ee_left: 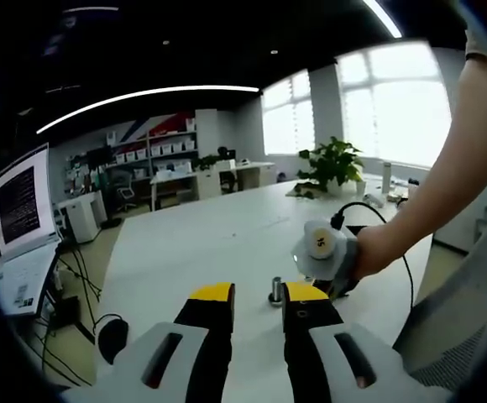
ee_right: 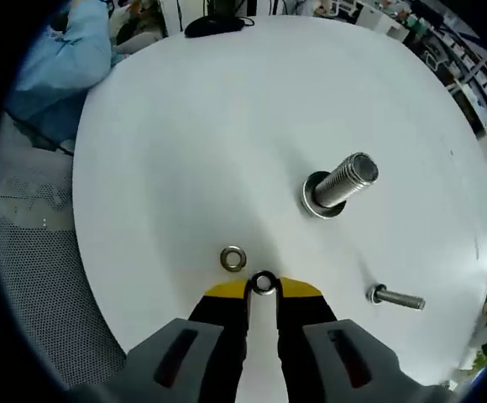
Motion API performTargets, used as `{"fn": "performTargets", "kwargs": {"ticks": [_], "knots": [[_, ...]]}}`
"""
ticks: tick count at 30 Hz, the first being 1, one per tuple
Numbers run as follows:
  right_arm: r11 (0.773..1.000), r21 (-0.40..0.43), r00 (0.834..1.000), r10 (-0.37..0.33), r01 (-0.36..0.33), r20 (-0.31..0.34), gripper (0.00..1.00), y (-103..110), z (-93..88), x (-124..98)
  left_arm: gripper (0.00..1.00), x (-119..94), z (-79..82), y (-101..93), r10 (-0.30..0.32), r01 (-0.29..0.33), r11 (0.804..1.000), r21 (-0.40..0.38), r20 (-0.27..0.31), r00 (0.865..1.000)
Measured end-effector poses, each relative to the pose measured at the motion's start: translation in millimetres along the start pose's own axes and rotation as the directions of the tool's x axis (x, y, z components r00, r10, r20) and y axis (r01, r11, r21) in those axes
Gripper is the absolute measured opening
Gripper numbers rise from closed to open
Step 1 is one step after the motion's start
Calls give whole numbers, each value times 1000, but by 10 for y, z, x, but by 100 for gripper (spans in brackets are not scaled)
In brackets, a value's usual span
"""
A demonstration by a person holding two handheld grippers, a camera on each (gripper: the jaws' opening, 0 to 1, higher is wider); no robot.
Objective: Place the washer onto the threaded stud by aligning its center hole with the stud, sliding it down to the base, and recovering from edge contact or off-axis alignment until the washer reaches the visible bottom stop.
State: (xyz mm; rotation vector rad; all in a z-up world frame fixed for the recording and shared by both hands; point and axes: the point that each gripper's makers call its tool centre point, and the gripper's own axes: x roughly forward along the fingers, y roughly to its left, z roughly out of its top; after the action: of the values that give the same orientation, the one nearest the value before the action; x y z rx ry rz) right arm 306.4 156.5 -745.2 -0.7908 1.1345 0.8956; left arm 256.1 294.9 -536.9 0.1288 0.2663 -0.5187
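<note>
In the right gripper view, the right gripper (ee_right: 263,287) has its fingers clamped on a small silver washer (ee_right: 263,283), ring-shaped with a dark center hole, above the white worktop (ee_right: 185,126). The upright threaded stud (ee_right: 342,182) stands apart. The left gripper (ee_left: 256,294) fingers stand apart, empty.

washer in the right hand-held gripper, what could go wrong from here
1. The washer is pinched only at the very tips of the right hand-held gripper, so it may slip out on the way.
2. The stud looks tilted in the right gripper view and stands well off from the washer; a skewed approach could catch the threads.
3. A loose washer and a small bolt lie nearby and could be knocked.
</note>
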Motion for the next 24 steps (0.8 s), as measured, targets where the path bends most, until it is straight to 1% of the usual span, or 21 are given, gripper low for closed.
{"fn": "performTargets", "kwargs": {"ticks": [4, 5, 6, 7, 9, 13, 24], "knots": [[1000, 1, 1000, -13, 13, -3, 13, -23, -67, -27, 20, 0, 0, -10, -2, 2, 1000, 4, -1, 1000], [1000, 20, 1000, -9, 9, 6, 13, -25, -71, -36, 20, -1, 4, -10, -1, 1, 1000, 3, 1, 1000], [998, 68, 1000, 3, -4, 20, 13, -13, -71, -55, 20, -3, 7, -8, -1, 1, 1000, 2, 3, 1000], [997, 79, 1000, -1, -1, 30, 13, -33, -65, -80, 20, -3, 7, -7, -1, 1, 1000, 1, 3, 1000], [997, 74, 999, -20, 17, 43, 13, -82, -56, -144, 20, -3, 3, -7, -2, 2, 1000, -1, 2, 1000], [997, 72, 999, -31, 28, 44, 13, -118, -63, -237, 20, 0, 19, -12, -5, 5, 1000, 1, 8, 1000], [996, 78, 996, -59, 53, 70, 13, -214, -112, -410, 20, 0, 2, -1, -8, 8, 1000, -20, 5, 1000]]}}
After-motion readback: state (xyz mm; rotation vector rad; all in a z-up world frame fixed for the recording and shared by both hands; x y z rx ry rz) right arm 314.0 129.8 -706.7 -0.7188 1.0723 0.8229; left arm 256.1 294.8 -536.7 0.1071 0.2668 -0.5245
